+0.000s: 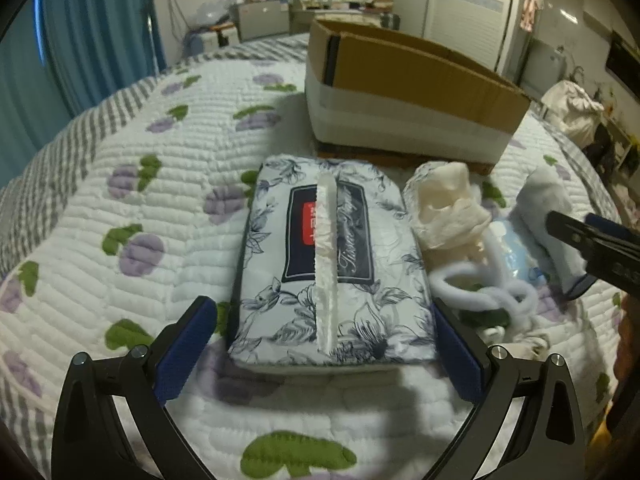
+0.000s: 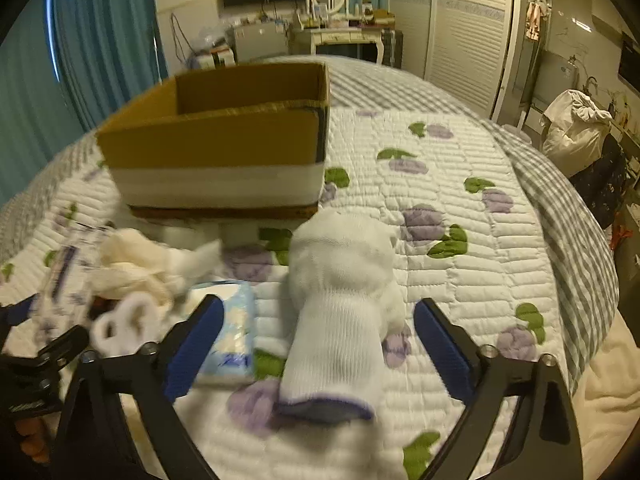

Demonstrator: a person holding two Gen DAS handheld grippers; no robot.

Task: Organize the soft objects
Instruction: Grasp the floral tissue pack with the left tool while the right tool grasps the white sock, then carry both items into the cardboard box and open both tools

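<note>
Cardboard box (image 2: 216, 148) at far end of quilt (image 1: 120, 184), inside hidden.
Left gripper (image 1: 326, 344) spread around tissue pack (image 1: 332, 264); right gripper (image 2: 320, 344) spread around white sock (image 2: 340, 312).

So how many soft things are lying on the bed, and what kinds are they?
Big flowery tissue pack: 1
Small blue tissue packet: 1
White sock: 1
Crumpled cream cloth: 1
Fluffy white looped cord: 1
Total: 5, all outside the cardboard box.
</note>
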